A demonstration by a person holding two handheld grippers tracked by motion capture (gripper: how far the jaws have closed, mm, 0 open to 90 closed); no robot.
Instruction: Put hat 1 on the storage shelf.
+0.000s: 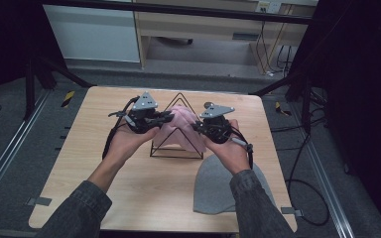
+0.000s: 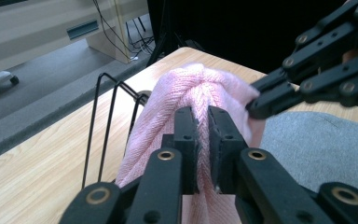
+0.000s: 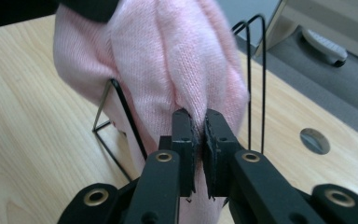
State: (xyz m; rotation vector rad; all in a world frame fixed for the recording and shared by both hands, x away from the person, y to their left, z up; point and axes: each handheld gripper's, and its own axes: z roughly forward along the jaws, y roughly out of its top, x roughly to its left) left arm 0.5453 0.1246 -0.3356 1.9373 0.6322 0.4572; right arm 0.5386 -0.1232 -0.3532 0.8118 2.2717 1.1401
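Pink knit beanie draped on wire stand | left tongs pinching it | right tongs pinching it

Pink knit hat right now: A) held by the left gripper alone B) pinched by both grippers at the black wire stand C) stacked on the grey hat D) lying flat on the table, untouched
B: the left gripper and the right gripper are each shut on a fold of the pink knit hat, which sits at the black wire stand.
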